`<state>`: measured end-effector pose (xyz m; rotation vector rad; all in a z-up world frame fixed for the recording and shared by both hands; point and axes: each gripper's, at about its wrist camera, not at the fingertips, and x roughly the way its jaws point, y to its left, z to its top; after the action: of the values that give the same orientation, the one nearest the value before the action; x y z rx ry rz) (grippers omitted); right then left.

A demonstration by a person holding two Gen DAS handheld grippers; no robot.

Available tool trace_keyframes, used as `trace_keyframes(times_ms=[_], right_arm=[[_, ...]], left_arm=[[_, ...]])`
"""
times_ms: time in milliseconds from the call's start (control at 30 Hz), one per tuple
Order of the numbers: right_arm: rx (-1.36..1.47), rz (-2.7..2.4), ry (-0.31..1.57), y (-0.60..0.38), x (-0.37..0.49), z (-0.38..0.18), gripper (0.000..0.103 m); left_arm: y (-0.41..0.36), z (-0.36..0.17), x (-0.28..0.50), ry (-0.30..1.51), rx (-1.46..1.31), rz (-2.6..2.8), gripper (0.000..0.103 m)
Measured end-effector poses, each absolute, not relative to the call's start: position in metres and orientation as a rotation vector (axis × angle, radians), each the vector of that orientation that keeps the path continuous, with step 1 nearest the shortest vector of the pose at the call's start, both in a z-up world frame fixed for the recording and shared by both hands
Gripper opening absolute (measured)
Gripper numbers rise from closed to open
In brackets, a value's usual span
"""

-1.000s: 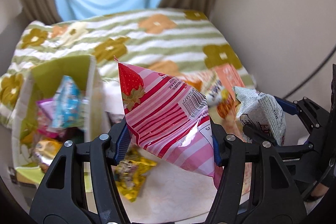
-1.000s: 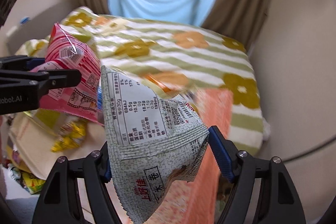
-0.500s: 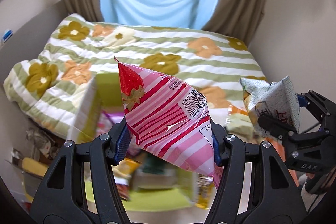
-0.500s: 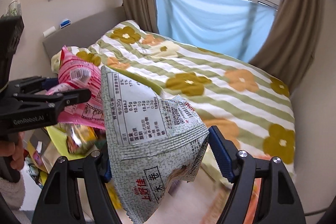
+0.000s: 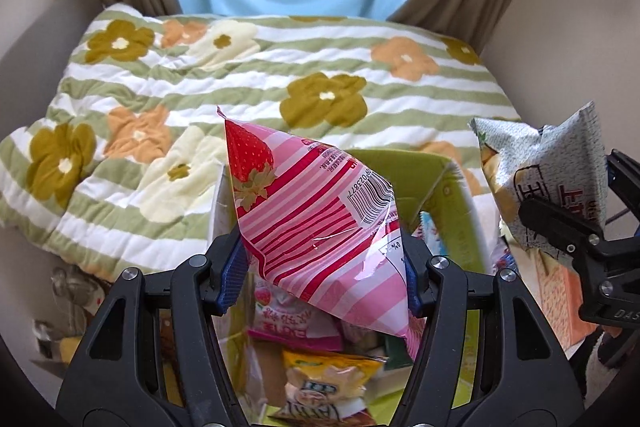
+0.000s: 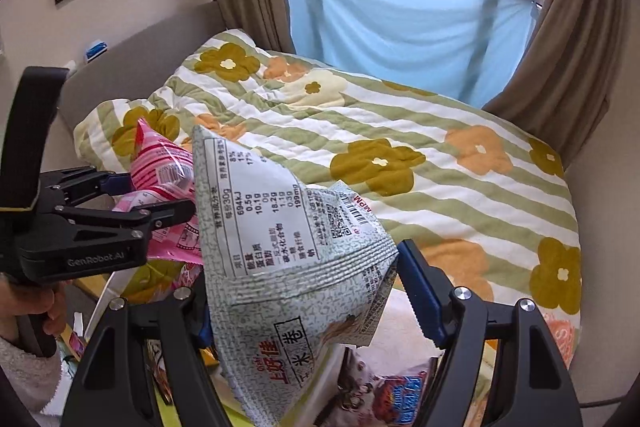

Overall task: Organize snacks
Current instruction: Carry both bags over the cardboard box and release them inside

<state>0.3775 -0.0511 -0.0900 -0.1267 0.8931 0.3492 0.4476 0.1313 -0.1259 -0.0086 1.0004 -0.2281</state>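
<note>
we hold the pink strawberry bag point(image 5: 320, 227) clamped in our left gripper point(image 5: 324, 279) over the green box point(image 5: 444, 179), the grey rice-roll bag point(image 6: 288, 255) pinched in our right gripper point(image 6: 308, 311) alongside, and either slick, puffy pack could slip out.

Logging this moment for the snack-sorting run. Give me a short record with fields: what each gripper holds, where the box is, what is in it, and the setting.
left gripper: shut on pink strawberry bag
right gripper: shut on grey-green rice snack bag
green box: directly below the pink bag, open top
box contents: several packets, including a yellow snack packet
bags: both held in the air, apart
setting: floral striped quilt on a bed, blue cloth across the window
</note>
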Motion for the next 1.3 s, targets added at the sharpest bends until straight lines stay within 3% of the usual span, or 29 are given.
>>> trace_keyframes(times_ms=[100, 167, 233, 933, 1033, 1100, 1300], right_arm=[[-0.114, 0.320, 0.914, -0.045, 0.382, -0.096, 0.072], [-0.107, 0.308, 0.928, -0.041, 0.385, -0.099, 0.072], [-0.102, 0.302, 0.944, -0.037, 0.388, -0.103, 0.072], [-0.033, 0.497, 1.066, 0.001, 0.356, -0.116, 0.074], [-0.015, 0.510, 1.072, 0.005, 0.350, -0.121, 0.083], [0.028, 0.529, 1.055, 0.004, 0.345, -0.122, 0.097], [0.063, 0.533, 1.062, -0.001, 0.329, -0.126, 0.099]], left_arm=[[0.132, -0.139, 0.460, 1.027, 0.020, -0.256, 0.073], [0.131, -0.145, 0.463, 1.031, 0.043, -0.266, 0.095], [0.133, -0.147, 0.461, 1.030, 0.048, -0.266, 0.100], [0.189, -0.135, 0.378, 1.023, -0.064, -0.136, 0.100], [0.201, -0.135, 0.368, 1.018, -0.094, -0.090, 0.100], [0.210, -0.136, 0.363, 1.018, -0.117, -0.069, 0.100], [0.229, -0.143, 0.349, 1.024, -0.161, -0.034, 0.100]])
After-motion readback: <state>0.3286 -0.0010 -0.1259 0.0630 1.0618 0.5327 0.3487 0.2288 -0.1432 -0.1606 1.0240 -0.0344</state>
